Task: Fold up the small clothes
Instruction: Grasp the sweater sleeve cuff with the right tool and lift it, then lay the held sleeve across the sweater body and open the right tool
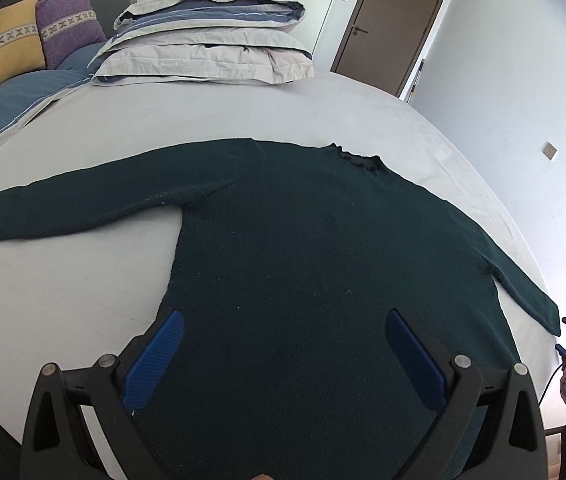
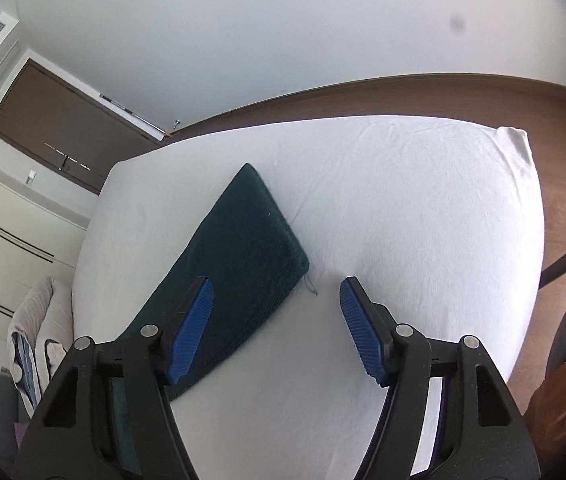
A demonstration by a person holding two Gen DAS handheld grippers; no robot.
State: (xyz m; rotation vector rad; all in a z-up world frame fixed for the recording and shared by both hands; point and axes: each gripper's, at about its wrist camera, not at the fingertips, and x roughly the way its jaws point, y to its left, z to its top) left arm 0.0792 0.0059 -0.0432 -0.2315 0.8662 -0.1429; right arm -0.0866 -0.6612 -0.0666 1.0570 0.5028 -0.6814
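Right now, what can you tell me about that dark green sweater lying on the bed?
The sweater is a dark green, long-sleeved knit with a small ruffled collar. It lies flat and unfolded on the pale sheet, collar toward the pillows, both sleeves spread out to the sides. The right wrist view shows one sleeve end with a loose thread at its cuff. Nothing grips it; both grippers hover open above.

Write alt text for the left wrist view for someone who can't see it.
A dark green sweater lies flat on a white bed, both sleeves spread out. The left hand-held gripper hangs open over its lower part. Stacked pillows sit at the far end.
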